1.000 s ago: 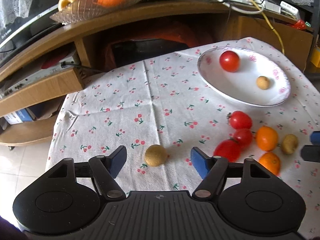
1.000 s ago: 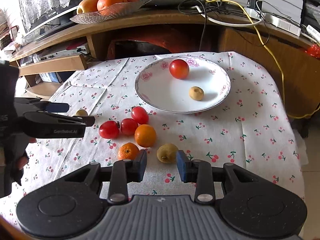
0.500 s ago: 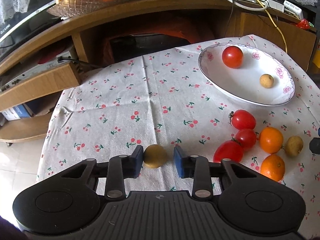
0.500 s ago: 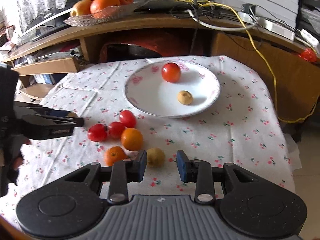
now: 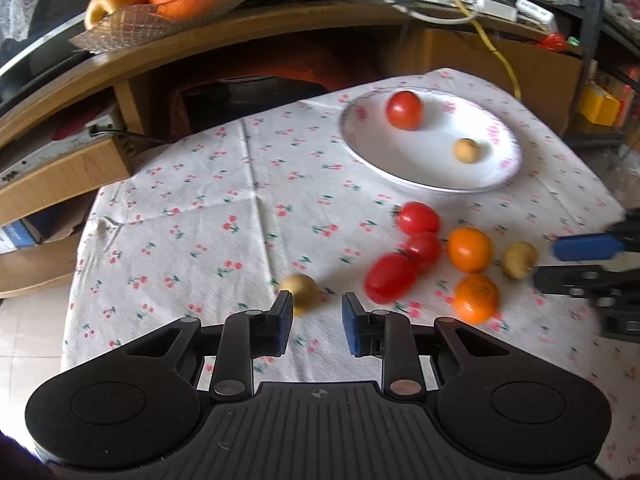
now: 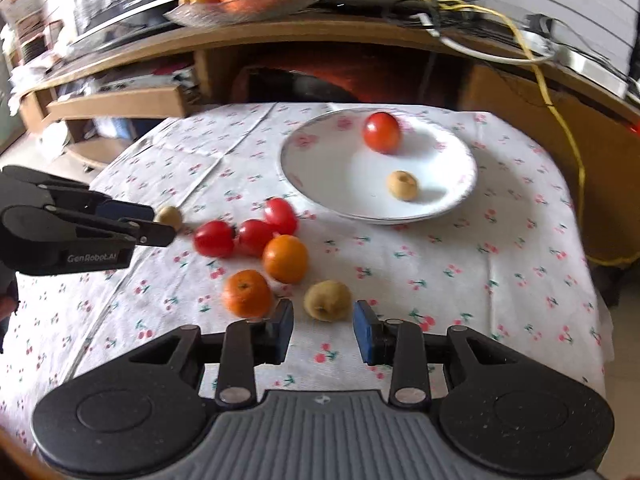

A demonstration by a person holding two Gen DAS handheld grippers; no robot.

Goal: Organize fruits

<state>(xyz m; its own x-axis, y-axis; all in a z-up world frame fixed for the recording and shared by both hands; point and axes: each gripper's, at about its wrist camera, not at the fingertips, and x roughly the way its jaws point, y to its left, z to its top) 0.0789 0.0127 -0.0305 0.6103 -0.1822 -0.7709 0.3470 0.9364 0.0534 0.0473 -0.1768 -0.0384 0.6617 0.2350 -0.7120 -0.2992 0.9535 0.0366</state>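
One tan fruit point(image 5: 302, 286) sits just beyond the parted left tongs point(image 5: 316, 322).

two fruits in the plate point(image 6: 460, 200), seven on the tablecloth point(image 6: 440, 280) before it

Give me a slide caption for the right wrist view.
Right gripper open around a small yellow fruit, beside two oranges and three tomatoes, plate beyond.

Both wrist views sit low over the worktop point(image 5: 192, 216), facing the shelf point(image 6: 280, 36). Left looks from the left edge, right from the near edge. Shared: plate point(image 5: 432, 184) point(image 6: 316, 196), loose fruit.
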